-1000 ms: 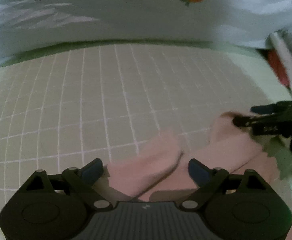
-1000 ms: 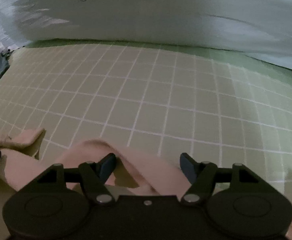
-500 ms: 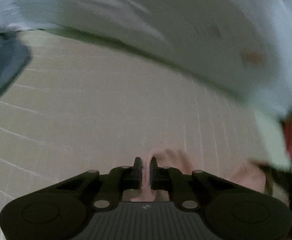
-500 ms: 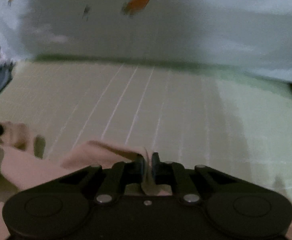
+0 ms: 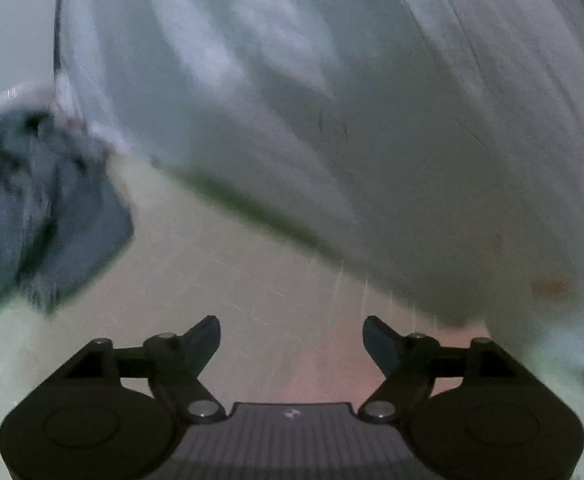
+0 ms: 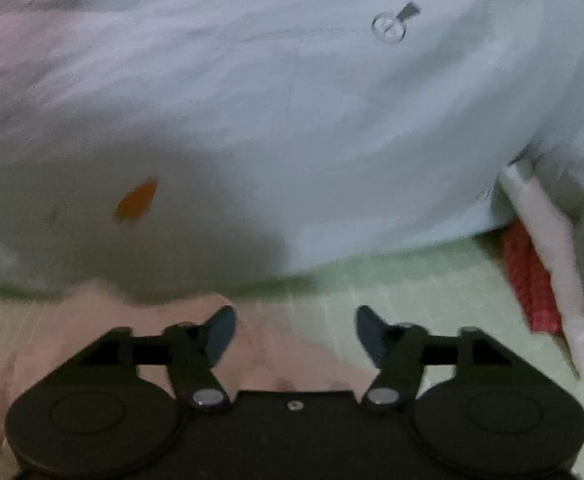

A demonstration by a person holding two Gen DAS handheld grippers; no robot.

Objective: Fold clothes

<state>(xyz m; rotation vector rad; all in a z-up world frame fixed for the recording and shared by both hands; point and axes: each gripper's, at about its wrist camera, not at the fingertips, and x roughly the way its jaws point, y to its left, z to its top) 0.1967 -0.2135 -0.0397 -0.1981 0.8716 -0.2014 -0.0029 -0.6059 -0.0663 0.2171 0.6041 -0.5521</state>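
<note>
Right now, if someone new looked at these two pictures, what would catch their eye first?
Probably the big pale sheet with its orange carrot print, filling the top of both views. Then the pink garment on the green grid mat under the right tongs, and the dark blue cloth at far left.

garment (image 6: 103, 320) on mat (image 6: 432, 280), bedding (image 6: 292, 120) behind

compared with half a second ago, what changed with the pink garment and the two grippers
Both grippers let go. The left gripper and right gripper, each pinched shut on an edge of the pink garment half a second ago, are opening with nothing between the fingers; the garment lies below them on the gridded green mat. Unchanged: the carrot-print bedding behind and the grey cloth at left.
</note>
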